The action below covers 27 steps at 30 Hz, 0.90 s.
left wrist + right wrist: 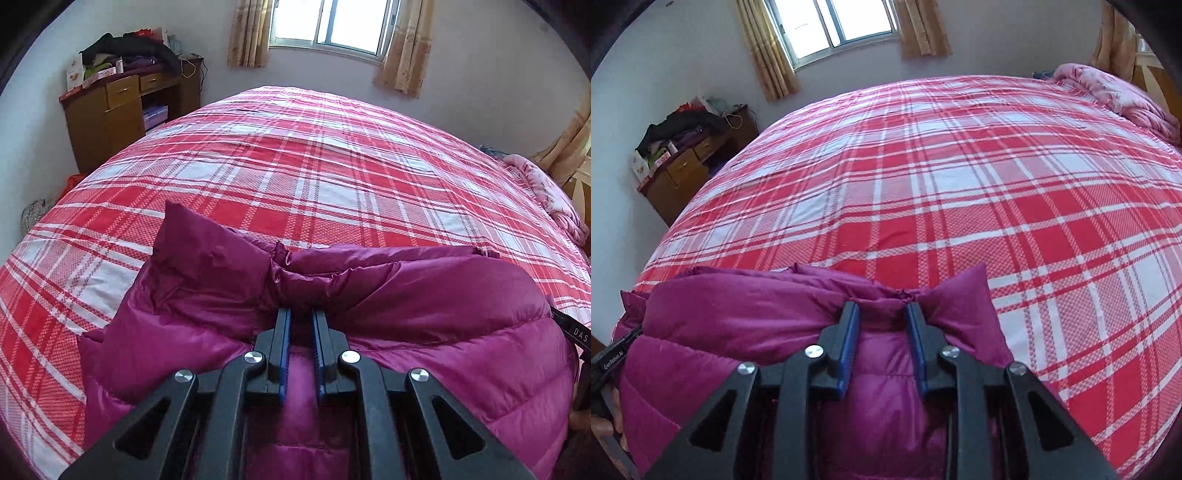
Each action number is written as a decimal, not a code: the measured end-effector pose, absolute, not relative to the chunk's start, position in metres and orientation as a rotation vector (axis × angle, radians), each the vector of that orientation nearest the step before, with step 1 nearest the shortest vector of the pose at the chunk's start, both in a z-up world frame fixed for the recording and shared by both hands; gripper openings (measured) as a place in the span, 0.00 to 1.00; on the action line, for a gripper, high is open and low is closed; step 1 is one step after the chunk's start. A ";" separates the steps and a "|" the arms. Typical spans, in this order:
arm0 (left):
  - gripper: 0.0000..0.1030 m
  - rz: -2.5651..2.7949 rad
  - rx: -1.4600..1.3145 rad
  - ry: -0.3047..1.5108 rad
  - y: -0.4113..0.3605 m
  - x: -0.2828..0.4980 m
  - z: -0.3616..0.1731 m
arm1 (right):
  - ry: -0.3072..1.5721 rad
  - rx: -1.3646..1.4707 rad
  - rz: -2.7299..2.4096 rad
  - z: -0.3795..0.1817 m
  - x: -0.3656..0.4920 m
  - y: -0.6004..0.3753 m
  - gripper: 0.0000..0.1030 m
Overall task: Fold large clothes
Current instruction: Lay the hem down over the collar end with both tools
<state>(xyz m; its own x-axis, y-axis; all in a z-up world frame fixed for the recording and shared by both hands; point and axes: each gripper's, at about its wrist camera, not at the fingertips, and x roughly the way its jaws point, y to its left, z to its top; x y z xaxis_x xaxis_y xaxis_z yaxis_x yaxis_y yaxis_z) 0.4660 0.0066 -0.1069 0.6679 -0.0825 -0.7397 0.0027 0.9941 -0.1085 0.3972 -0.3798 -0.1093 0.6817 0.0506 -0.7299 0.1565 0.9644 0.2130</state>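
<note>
Magenta puffer jacket (424,306) bunched on near edge of plaid bed cover (295,177), directly under both claws; left gripper (301,314) nearly closed, pads pinching gathered fold of jacket; right gripper (881,308) narrowed a little wider, blue pads pressed into bulging jacket fabric (879,387) between them; stiff corner of jacket sticks up beside each claw; wooden cabinet (110,118) heaped with clothes by far wall; curtained window (332,22) beyond; pink quilt (1115,92) at far bed corner; nothing blocking claws.
</note>
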 end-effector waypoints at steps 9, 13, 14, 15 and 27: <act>0.11 -0.110 -0.289 0.867 0.029 0.477 -0.121 | 0.762 0.541 -0.053 -0.119 0.383 -0.420 0.14; 0.11 -0.102 -0.288 0.862 0.028 0.475 -0.120 | 0.749 0.426 -0.234 -0.101 0.360 -0.425 0.12; 0.11 -0.101 -0.286 0.863 0.027 0.475 -0.119 | 0.769 0.385 -0.258 -0.103 0.359 -0.423 0.19; 0.11 -0.101 -0.284 0.863 0.027 0.476 -0.119 | 0.813 0.385 -0.255 -0.111 0.362 -0.423 0.23; 0.11 -0.047 -0.076 0.859 0.005 0.429 -0.083 | 0.692 0.229 -0.271 -0.067 0.328 -0.392 0.23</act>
<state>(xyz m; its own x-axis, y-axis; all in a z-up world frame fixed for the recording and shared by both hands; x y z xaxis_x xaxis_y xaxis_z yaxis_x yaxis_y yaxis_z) 0.4294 0.0050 -0.0826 0.6524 -0.0722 -0.7544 0.0113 0.9963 -0.0856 0.3277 -0.3921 -0.0674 0.7372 -0.1691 -0.6542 0.3200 0.9401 0.1176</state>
